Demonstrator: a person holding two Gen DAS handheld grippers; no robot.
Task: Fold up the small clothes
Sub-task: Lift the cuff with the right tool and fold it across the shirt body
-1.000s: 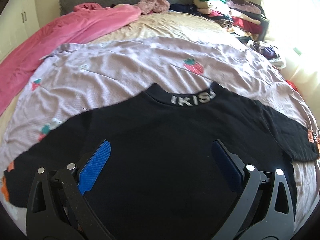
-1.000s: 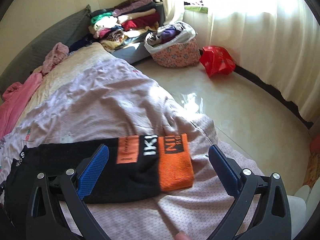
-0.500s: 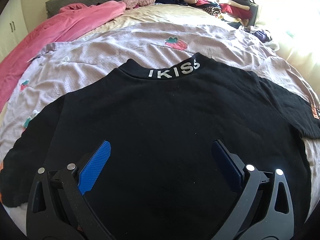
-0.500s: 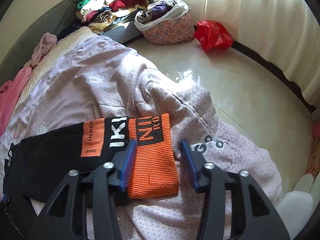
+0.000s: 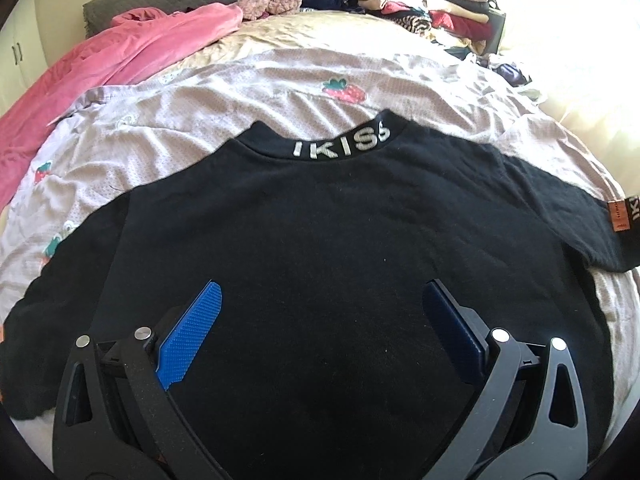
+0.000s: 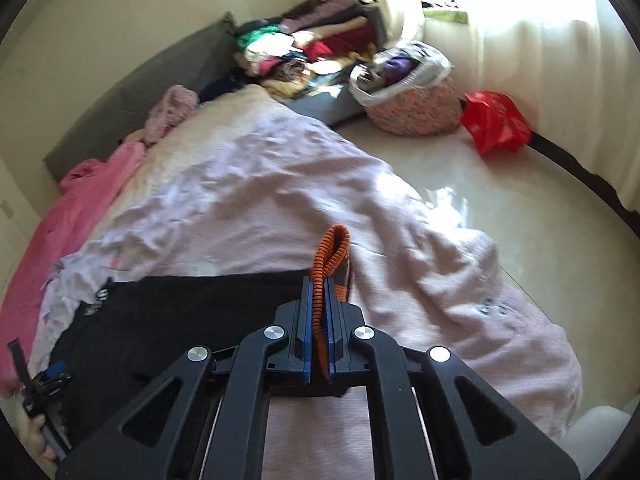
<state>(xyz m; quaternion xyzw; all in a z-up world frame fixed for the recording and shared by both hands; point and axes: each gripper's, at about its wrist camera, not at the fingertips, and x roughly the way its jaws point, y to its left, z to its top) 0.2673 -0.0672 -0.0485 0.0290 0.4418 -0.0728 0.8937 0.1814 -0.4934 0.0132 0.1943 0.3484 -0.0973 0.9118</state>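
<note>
A black sweatshirt (image 5: pixel 320 248) with "IKISS" on its collar lies flat, back up, on a lilac bedspread (image 5: pixel 224 92). My left gripper (image 5: pixel 320 312) is open and hovers over the shirt's lower middle, empty. The right sleeve runs off to the right with an orange patch (image 5: pixel 618 220). In the right wrist view my right gripper (image 6: pixel 318 284) is shut on the sleeve's orange ribbed cuff (image 6: pixel 332 248), which stands up between the pads, lifted off the bedspread (image 6: pixel 280 184). The black shirt body (image 6: pixel 168 312) lies to its left.
A pink blanket (image 5: pixel 100 64) lies along the bed's left side. Stacked clothes (image 5: pixel 432 4) sit at the far right of the headboard. The bed's right edge drops to a shiny floor (image 6: pixel 500 208) with a patterned laundry basket (image 6: pixel 412 96) and a red bag (image 6: pixel 496 120).
My right gripper has closed fully on the orange cuff and lifted it upright off the bed. My left gripper stays open over the shirt, barely shifted.
</note>
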